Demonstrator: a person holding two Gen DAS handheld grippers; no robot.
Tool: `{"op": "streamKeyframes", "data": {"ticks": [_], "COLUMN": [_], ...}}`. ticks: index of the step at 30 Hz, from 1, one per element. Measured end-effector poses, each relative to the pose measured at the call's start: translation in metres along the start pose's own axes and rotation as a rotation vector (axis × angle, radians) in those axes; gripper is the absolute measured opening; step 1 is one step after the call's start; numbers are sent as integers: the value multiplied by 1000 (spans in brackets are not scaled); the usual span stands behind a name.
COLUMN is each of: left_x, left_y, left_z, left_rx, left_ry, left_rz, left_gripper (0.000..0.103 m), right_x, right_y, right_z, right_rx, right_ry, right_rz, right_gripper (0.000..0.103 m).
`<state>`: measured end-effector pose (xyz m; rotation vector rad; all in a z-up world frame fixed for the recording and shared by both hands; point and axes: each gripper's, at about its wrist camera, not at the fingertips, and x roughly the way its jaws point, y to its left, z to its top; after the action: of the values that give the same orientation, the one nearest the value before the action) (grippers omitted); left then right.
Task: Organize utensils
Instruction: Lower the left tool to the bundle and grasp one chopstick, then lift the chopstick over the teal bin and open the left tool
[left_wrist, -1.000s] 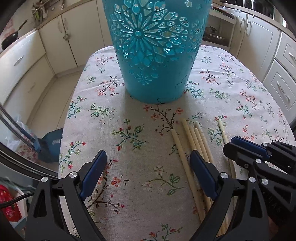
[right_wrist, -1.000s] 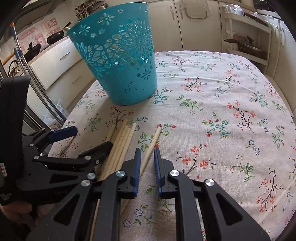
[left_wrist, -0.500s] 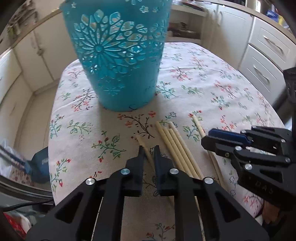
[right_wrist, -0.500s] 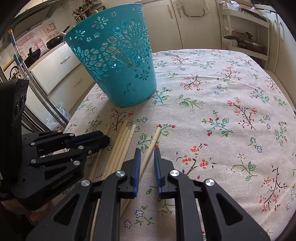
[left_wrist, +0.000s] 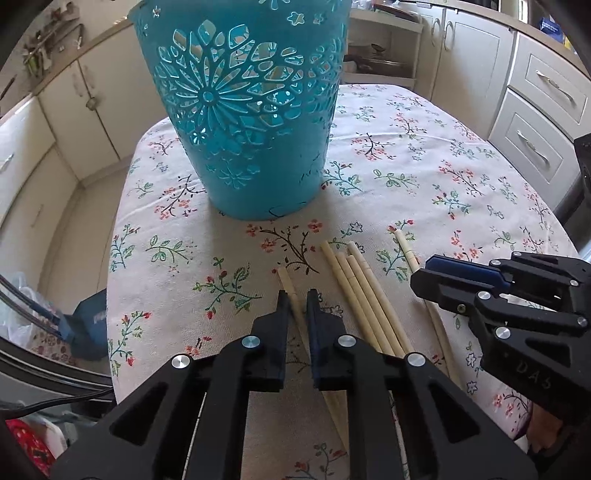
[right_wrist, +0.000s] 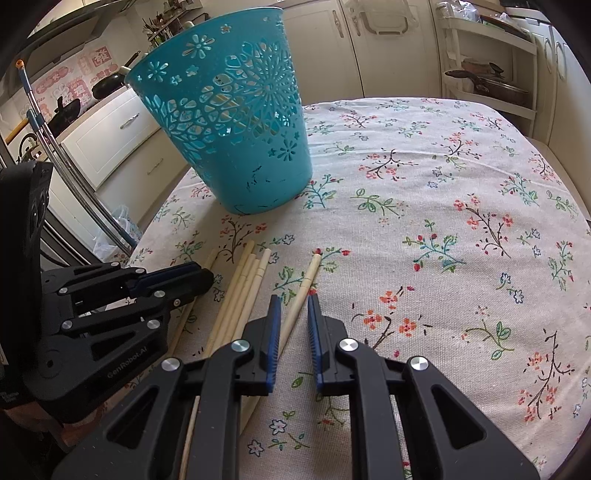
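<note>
Several pale wooden chopsticks (left_wrist: 365, 291) lie on the floral tablecloth in front of a tall teal cut-out basket (left_wrist: 243, 110). My left gripper (left_wrist: 297, 299) is shut on the leftmost chopstick (left_wrist: 286, 278), low at the cloth. In the right wrist view the basket (right_wrist: 229, 129) stands at the back left and the chopstick bundle (right_wrist: 245, 288) lies left of my right gripper (right_wrist: 293, 302), whose jaws are narrowly apart around the rightmost chopstick (right_wrist: 308, 275) without clearly pressing it. The left gripper also shows in the right wrist view (right_wrist: 192, 275).
The table (right_wrist: 461, 206) has a floral cloth and its edge drops off at the left. Cream kitchen cabinets (left_wrist: 535, 110) surround it. A shelf rack with pans (right_wrist: 491, 85) stands behind. Metal poles (right_wrist: 74, 173) and bags sit at the left floor.
My left gripper has gone from wide open to shut on the leftmost chopstick and shifted right and closer. The right gripper has stayed around the rightmost chopstick.
</note>
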<state>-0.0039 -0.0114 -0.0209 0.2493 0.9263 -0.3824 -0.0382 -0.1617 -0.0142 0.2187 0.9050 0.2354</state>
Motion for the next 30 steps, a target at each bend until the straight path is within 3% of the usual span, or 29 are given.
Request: {"op": "streamKeyframes", "data": {"ticks": [10, 14, 23, 30], "left_x": [3, 3, -38, -113], "left_y": [-5, -4, 18, 41], "left_z": [2, 2, 2, 34], "left_rx": [15, 20, -64, -126], "left_ry": [-25, -22, -45, -206], "left_rz": [20, 9, -115, -251], "left_gripper": [10, 5, 5, 5], "right_x": [1, 1, 1, 1], "right_y": [7, 7, 11, 16], "right_z": [-1, -1, -2, -3], "right_rx": [-29, -33, -49, -70], "right_ry": [-2, -2, -3, -4], "right_rz": [-5, -5, -14, -29], "right_gripper": [23, 25, 27, 29]}}
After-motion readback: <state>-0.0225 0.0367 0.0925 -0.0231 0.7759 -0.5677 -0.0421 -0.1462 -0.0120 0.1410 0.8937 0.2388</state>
